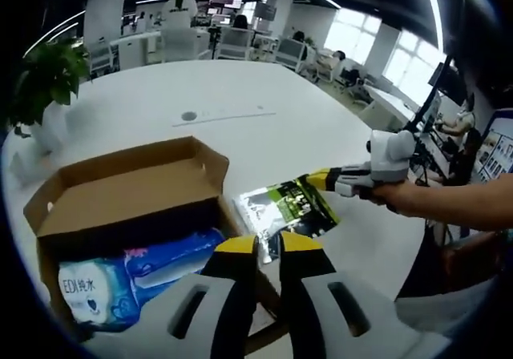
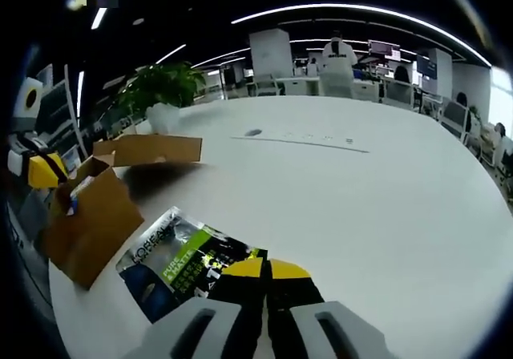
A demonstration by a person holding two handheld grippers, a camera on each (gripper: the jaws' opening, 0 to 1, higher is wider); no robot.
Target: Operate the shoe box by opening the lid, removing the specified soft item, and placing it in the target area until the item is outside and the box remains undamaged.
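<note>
An open brown cardboard shoe box (image 1: 136, 184) sits on the white table, its lid flap folded back. A blue wet-wipe pack (image 1: 120, 283) lies inside. My left gripper (image 1: 269, 247) is at the box's near right corner, jaws pinched with a strip of cardboard between them. A green and black soft pouch (image 1: 287, 211) lies outside, just right of the box, low over the table. My right gripper (image 1: 319, 180) is shut on the pouch's far corner. In the right gripper view the pouch (image 2: 180, 261) spreads out from my shut right gripper (image 2: 266, 269), with the box (image 2: 92, 215) to its left.
The round white table (image 2: 361, 207) stretches wide beyond the pouch, with a small round grommet (image 1: 189, 116) near its middle. A potted plant (image 1: 44, 78) stands past the box. Office desks, chairs and people are behind. A person's forearm (image 1: 457, 203) comes in from the right.
</note>
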